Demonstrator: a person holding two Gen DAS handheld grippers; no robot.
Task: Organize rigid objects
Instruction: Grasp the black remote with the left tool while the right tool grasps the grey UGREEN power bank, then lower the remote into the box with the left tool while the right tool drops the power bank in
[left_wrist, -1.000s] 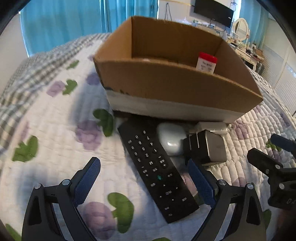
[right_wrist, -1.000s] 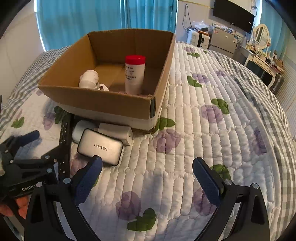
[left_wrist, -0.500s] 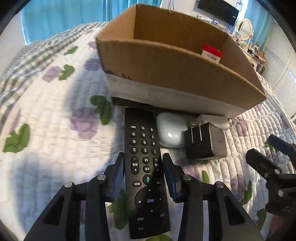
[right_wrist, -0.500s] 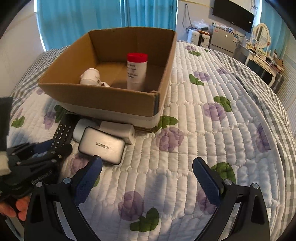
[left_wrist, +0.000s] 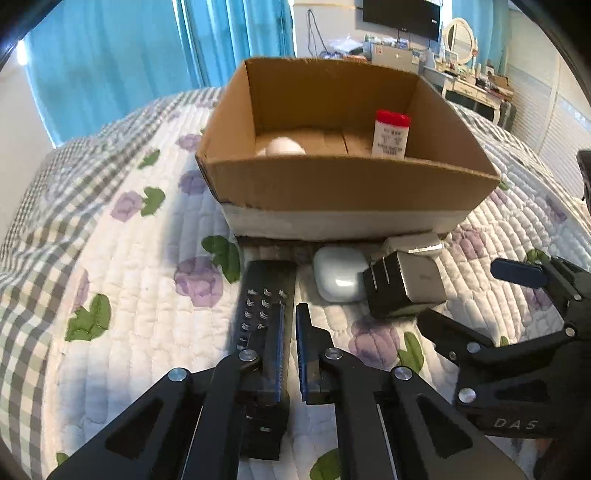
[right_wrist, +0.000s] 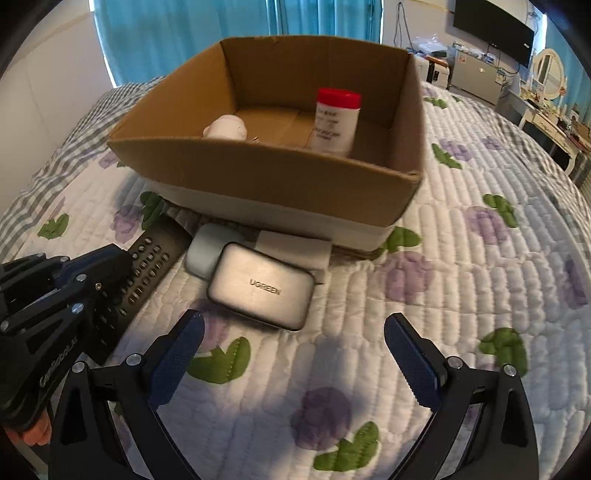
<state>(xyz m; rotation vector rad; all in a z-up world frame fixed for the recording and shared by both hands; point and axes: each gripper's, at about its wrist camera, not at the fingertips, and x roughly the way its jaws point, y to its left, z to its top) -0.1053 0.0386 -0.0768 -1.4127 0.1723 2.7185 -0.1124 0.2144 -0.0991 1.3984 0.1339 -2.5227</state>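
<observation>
A bottle (right_wrist: 335, 120) and a white thing sit in the box (right_wrist: 280, 173); the left gripper (left_wrist: 290, 345) seemingly pinches the remote (left_wrist: 264, 295), the right gripper (right_wrist: 291, 354) gapes, and the chargers wait.

Left gripper (left_wrist: 290, 325) jaws nearly closed beside the black remote (left_wrist: 264, 295).

This is a home bedroom: a bed (right_wrist: 480, 258) under a quilted floral bedspread, teal curtains (left_wrist: 110, 66) at the window, a wall-mounted television (left_wrist: 400, 14), and a dressing table with an oval mirror (right_wrist: 550, 74).
</observation>
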